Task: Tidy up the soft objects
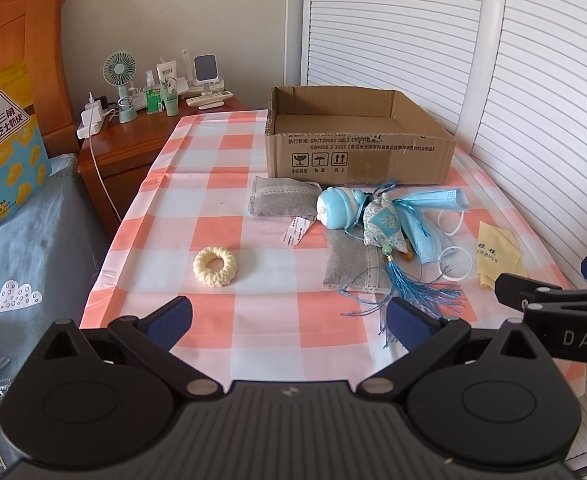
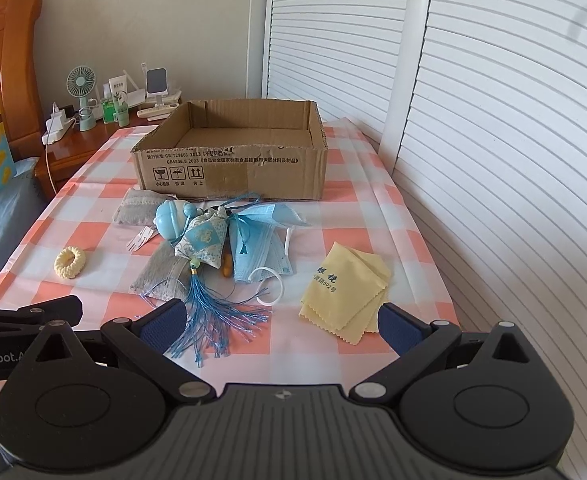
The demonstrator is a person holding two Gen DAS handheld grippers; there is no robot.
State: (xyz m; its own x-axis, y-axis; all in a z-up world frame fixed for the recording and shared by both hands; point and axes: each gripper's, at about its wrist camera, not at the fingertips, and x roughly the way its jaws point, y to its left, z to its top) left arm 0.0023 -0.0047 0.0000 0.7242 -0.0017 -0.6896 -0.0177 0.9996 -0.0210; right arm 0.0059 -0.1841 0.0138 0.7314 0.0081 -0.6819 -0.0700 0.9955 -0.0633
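An open cardboard box (image 1: 357, 156) (image 2: 233, 168) stands at the far end of the checked table, nothing visible inside. In front of it lie two grey sachets (image 1: 281, 200) (image 2: 161, 272), a blue round toy (image 1: 339, 208) (image 2: 171, 220), a patterned sachet with a blue tassel (image 1: 385, 224) (image 2: 203, 244), blue face masks (image 1: 433, 216) (image 2: 257, 240), a cream knitted ring (image 1: 215, 266) (image 2: 70, 263) and a yellow cloth (image 1: 497, 256) (image 2: 343, 292). My left gripper (image 1: 289, 320) is open and empty over the near edge. My right gripper (image 2: 279, 326) is open and empty, just short of the tassel and cloth.
A wooden nightstand (image 1: 133, 140) with a fan, bottles and chargers stands at the far left. A bed with a blue cover (image 1: 25, 240) runs along the left. White louvred doors (image 2: 493, 120) close the right side. The pink checked tablecloth (image 1: 213, 208) covers the table.
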